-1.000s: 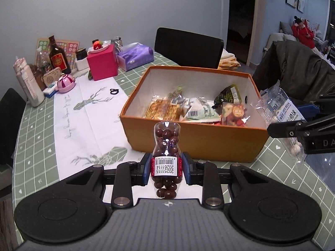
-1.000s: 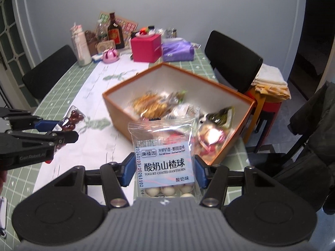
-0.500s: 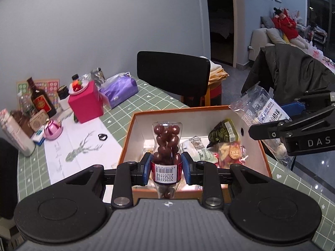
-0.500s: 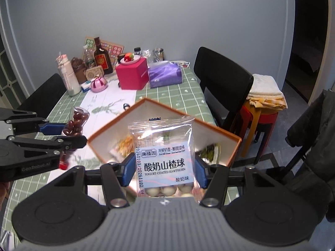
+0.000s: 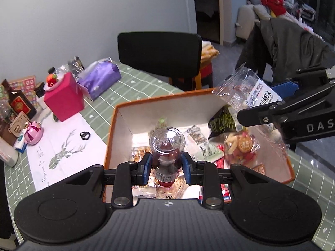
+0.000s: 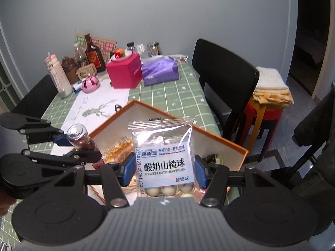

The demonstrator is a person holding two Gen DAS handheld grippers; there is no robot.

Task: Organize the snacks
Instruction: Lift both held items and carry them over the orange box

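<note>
My left gripper (image 5: 166,168) is shut on a small clear bottle of dark red candy balls (image 5: 167,146), held over the near-left part of the orange box (image 5: 159,101). My right gripper (image 6: 165,172) is shut on a clear bag of yogurt-coated hawthorn balls (image 6: 162,156), held above the same orange box (image 6: 219,139). In the left wrist view the right gripper (image 5: 291,104) reaches in from the right with the bag (image 5: 247,92) over the box's far right corner. In the right wrist view the left gripper (image 6: 69,146) and the bottle (image 6: 81,139) stand at the left. Several wrapped snacks (image 5: 240,148) lie in the box.
On the green checked tablecloth (image 6: 184,96) stand a pink box (image 6: 124,72), a purple tissue pack (image 6: 160,71), a dark bottle (image 6: 93,54) and a pink round thing (image 6: 90,84). A black chair (image 5: 159,52) stands behind the table. Beside it a red stool (image 6: 266,113) bears folded towels.
Both grippers have moved forward from the table's near side to above the orange box, each keeping its snack. The bottle now points its end at the camera.
</note>
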